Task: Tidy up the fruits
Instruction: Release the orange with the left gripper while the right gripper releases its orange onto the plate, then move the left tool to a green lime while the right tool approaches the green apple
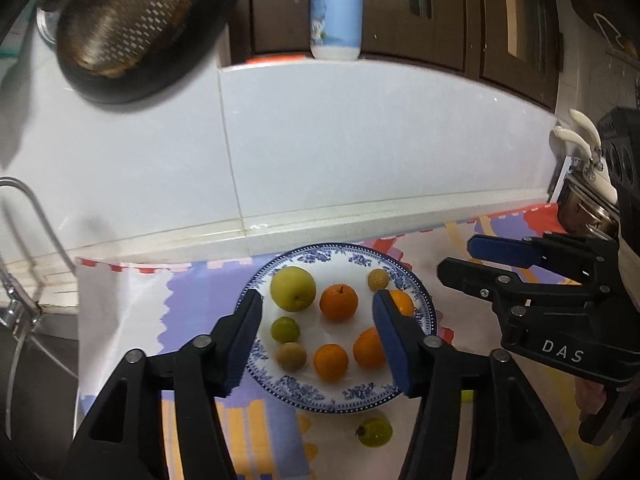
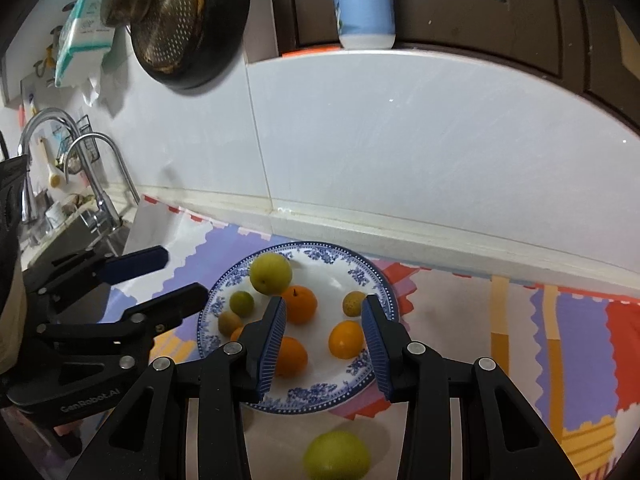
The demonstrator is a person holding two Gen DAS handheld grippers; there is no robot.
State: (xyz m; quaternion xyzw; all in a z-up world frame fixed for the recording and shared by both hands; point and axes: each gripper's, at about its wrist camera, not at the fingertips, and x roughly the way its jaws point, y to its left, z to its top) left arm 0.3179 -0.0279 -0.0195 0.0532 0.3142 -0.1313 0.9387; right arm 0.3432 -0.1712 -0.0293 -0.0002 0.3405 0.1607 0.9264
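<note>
A blue-patterned plate [image 1: 280, 390] [image 2: 360, 276] holds several fruits: a big yellow-green pear [image 1: 293, 289] [image 2: 271, 273], oranges [image 1: 338, 303] [image 2: 346, 339], a small green lime [image 1: 285, 329] [image 2: 241, 303] and small brownish fruits [image 1: 292, 356]. A green fruit [image 1: 375, 432] [image 2: 336, 456] lies on the mat in front of the plate. My left gripper [image 1: 318, 306] is open and empty above the plate. My right gripper [image 2: 324, 312] is open and empty above the plate's right half. Each gripper also shows in the other's view [image 1: 458, 258] [image 2: 184, 276].
A colourful mat [image 1: 132, 320] covers the counter against a white tiled wall. A faucet and sink [image 2: 96, 184] lie to the left. A black pan with a strainer [image 1: 132, 28] hangs on the wall. A blue bottle [image 1: 336, 8] stands on a ledge above.
</note>
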